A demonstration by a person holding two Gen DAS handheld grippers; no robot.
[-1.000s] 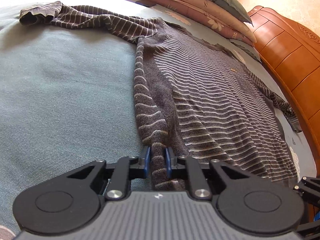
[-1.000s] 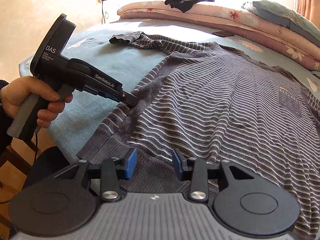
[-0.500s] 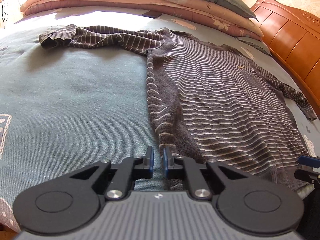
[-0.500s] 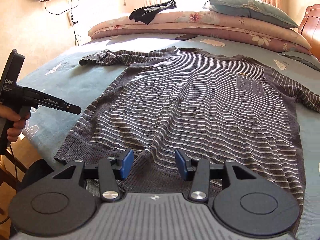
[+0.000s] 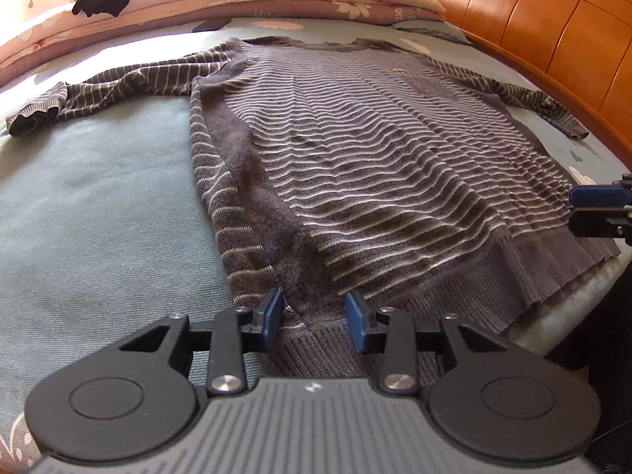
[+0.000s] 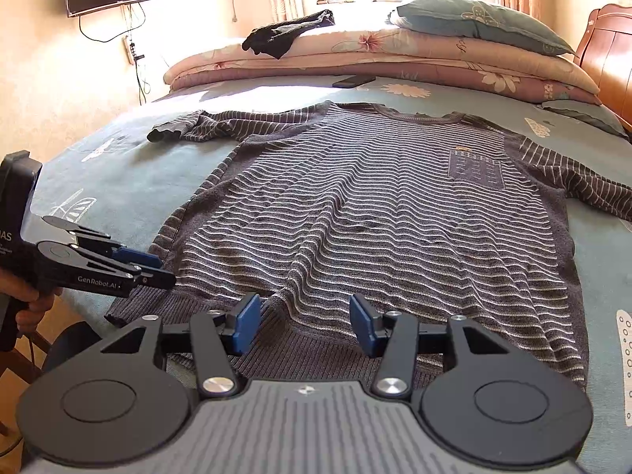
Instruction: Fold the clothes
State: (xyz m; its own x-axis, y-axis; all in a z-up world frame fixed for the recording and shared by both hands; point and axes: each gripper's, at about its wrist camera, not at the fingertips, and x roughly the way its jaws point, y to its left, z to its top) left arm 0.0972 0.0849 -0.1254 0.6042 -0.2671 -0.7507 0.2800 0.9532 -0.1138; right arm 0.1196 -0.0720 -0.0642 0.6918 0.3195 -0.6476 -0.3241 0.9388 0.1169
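Observation:
A dark grey sweater with pale stripes (image 5: 375,158) (image 6: 375,217) lies flat and face up on the blue-green bedsheet (image 5: 98,217) (image 6: 138,181), both sleeves spread out. My left gripper (image 5: 314,312) (image 6: 146,266) hovers at the hem's left corner. Its jaws are opening, and the ribbed hem lies loose between them, not pinched. My right gripper (image 6: 304,316) (image 5: 592,209) is over the hem further right. Its jaws are opening too, with the hem below them and nothing pressed.
Folded floral quilts (image 6: 395,55) and a teal pillow (image 6: 474,19) are stacked at the far side, with a black garment (image 6: 284,35) on top. A dark phone (image 6: 353,81) lies on the sheet. A wooden headboard (image 5: 553,39) runs along the right. A hand (image 6: 27,308) holds the left gripper.
The left gripper was shut on the sweater's side edge; it has let go, spread its jaws and drawn back to the hem. The right jaws widened slightly. The sweater now lies flatter.

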